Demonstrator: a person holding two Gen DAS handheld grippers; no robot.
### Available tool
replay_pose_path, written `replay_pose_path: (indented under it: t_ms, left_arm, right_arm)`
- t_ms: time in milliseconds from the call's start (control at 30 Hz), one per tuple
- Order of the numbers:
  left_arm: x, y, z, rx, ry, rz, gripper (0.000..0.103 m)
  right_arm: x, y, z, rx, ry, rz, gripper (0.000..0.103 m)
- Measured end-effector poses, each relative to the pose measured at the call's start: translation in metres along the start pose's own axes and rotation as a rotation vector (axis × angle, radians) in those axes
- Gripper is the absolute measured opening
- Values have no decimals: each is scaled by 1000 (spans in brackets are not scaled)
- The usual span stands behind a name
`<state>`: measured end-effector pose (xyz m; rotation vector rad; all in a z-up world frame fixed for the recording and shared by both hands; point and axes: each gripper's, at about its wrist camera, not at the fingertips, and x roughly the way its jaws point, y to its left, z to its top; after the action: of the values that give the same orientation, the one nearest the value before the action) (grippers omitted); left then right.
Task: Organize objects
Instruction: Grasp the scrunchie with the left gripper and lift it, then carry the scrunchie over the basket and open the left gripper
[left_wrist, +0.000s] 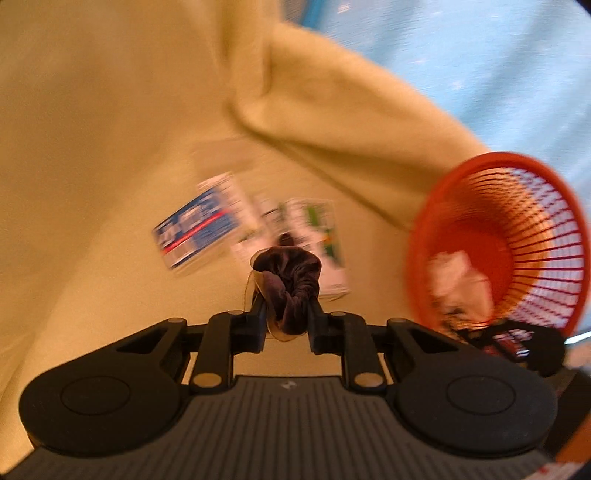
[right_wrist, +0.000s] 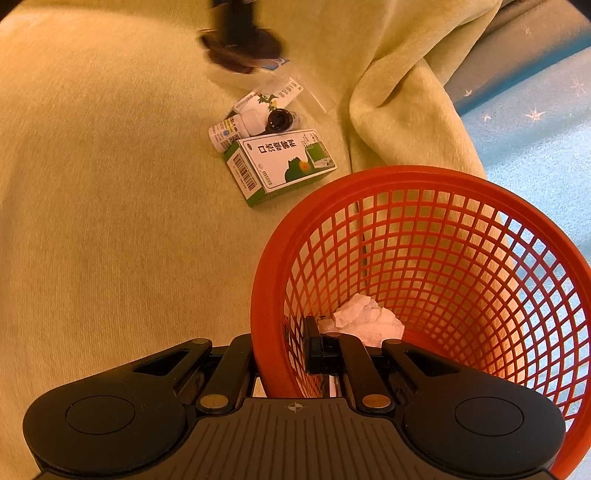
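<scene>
My left gripper (left_wrist: 286, 295) is shut on a dark purple velvet scrunchie (left_wrist: 290, 284), held in the air above the yellow blanket (left_wrist: 92, 147). That scrunchie shows blurred at the top of the right wrist view (right_wrist: 240, 48). My right gripper (right_wrist: 282, 339) is shut on the rim of the red mesh basket (right_wrist: 424, 177), one finger outside the wall and one inside. A crumpled white paper (right_wrist: 365, 317) lies in the basket's bottom. On the blanket lie a green and white medicine box (right_wrist: 284, 166), a small white bottle (right_wrist: 229, 133) and a dark vial (right_wrist: 279, 120).
A blue and white box (left_wrist: 199, 225) lies on the blanket left of the green box (left_wrist: 314, 236). The red basket (left_wrist: 495, 162) is tilted at the right. The blanket bunches into a fold (right_wrist: 391, 110) beside a light blue sheet (right_wrist: 535, 147).
</scene>
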<state>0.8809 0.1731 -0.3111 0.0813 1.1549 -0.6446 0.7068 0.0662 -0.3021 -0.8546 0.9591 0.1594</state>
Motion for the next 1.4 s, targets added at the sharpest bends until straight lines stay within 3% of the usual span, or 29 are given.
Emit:
replay_pose_path:
  t_ms: [367,633,667,700,733,800,1033,1400]
  left_arm:
    - [-8,-88,34,143,-31,-209,17]
    - [8,-130,39,197,-15,-271,20]
    - [11,-134,39,196,-10,-279,22]
    - [14,-137,38,194,-6,-282,31]
    - [16,-140,38,191,-2,-285,49]
    - [17,-144,37,200,-8,-295,53]
    - [8,-124,29,184,-21,-236,53]
    - [-3,-44,14,87,-28,-50,54]
  right_arm:
    - [-1,-2,1,9,-1,3,4]
    - [-3,-2,0,16,-6,6,4]
    - [-3,-2,0,18,-6,6,4]
    - [-2,-3,0,19,-6,7,4]
    - [-2,-3,0,21,-6,7,4]
    - [-1,-4,0,24,-5,8,4]
    - [0,-5,3,24,-4,7,4]
    - [1,-5,5,18,-4,2,4]
